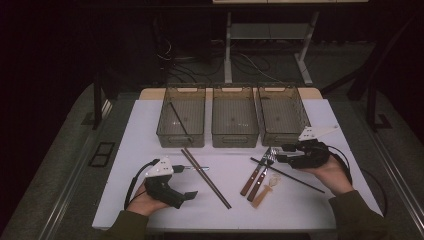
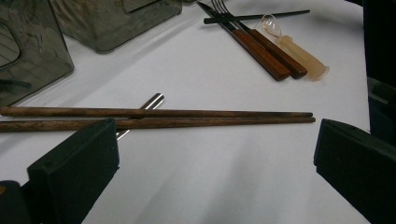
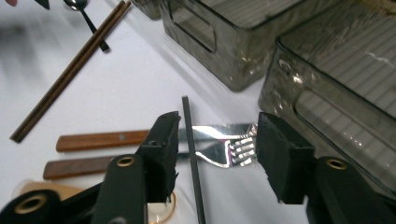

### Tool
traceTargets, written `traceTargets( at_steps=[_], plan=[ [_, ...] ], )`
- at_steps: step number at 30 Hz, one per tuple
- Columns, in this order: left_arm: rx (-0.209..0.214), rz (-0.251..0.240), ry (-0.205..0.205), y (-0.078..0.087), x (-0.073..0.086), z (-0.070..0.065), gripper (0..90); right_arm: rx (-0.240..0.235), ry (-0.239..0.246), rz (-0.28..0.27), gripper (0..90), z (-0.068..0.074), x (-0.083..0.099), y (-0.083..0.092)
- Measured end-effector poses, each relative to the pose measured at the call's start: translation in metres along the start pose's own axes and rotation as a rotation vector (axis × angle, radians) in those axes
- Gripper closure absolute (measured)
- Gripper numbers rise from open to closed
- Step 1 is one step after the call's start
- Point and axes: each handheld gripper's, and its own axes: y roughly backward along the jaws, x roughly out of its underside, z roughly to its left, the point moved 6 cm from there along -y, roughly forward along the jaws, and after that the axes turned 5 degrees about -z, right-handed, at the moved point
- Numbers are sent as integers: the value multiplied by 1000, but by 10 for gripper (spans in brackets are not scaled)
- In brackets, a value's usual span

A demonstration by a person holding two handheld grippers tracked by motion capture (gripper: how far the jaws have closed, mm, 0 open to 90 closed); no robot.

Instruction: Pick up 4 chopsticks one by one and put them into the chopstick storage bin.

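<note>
A pair of wooden chopsticks (image 1: 206, 178) lies diagonally mid-table across a metal spoon (image 1: 192, 168). To the right lie a wooden-handled fork and knife (image 1: 256, 176), a clear spoon with a beige handle (image 1: 266, 190) and one black chopstick (image 1: 289, 175). My left gripper (image 1: 186, 181) stands wide open just short of the wooden chopsticks (image 2: 187, 117), with nothing between its jaws (image 2: 215, 140). My right gripper (image 1: 284, 153) is open and low over the fork tines (image 3: 238, 151) and the black chopstick (image 3: 191, 154), which lie between its jaws (image 3: 219, 126).
Three translucent grey bins (image 1: 235, 122) stand in a row at the back of the white table (image 1: 150, 125). The left bin (image 1: 182, 120) holds one black chopstick. The right bin's wall (image 3: 336, 93) is close beside my right gripper.
</note>
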Motion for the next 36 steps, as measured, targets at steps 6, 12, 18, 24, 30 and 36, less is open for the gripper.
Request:
traceTargets(
  at_steps=[6, 12, 18, 24, 30, 36],
  plan=[
    [-1, 0, 1, 0, 0, 0, 0, -10, -3, 28, 569, -3, 14, 9],
    [-1, 2, 1, 0, 0, 0, 0, -23, 2, 81, 627, -4, 33, 16],
    [-2, 2, 1, 0, 0, 0, 0, -34, 13, 134, 677, -3, 48, 15],
    [-3, 5, -1, 0, 0, -1, 0, -35, 63, 205, 728, -3, 58, 8],
    [-3, 10, -3, 0, 0, -1, 0, -45, 85, 249, 748, -1, 64, 3],
    [-2, 9, -5, -1, 1, -1, 0, -53, 88, 273, 782, 0, 68, 1]
  ],
)
